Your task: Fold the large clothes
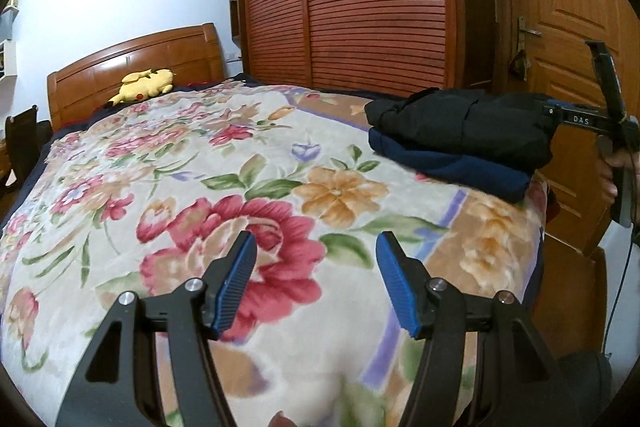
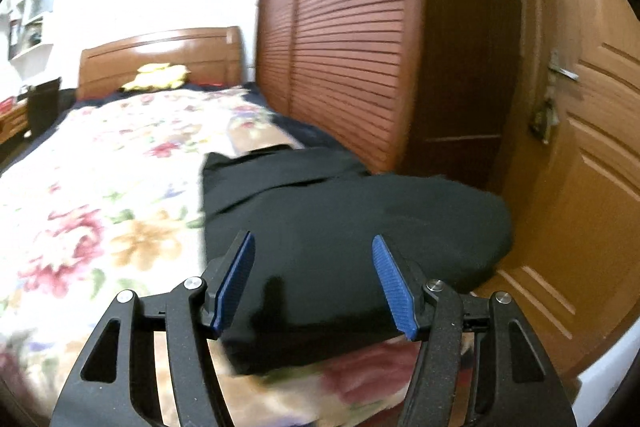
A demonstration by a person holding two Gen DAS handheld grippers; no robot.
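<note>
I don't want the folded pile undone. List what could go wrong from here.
1. The folded black garment sits on a navy one near the bed's corner by the door; a nudge might tip them off.
2. The right gripper, jaws open, hovers over the black garment and could snag a fold.

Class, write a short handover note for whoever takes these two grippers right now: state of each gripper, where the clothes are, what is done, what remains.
Left gripper: open, empty, above the floral blanket.
Right gripper: open, empty, at the black garment.
Clothes: black garment folded on top of the folded navy garment, stacked near the bed's corner by the door.
Done: both look folded.
Left: no unfolded clothes in view; check for more.
</note>
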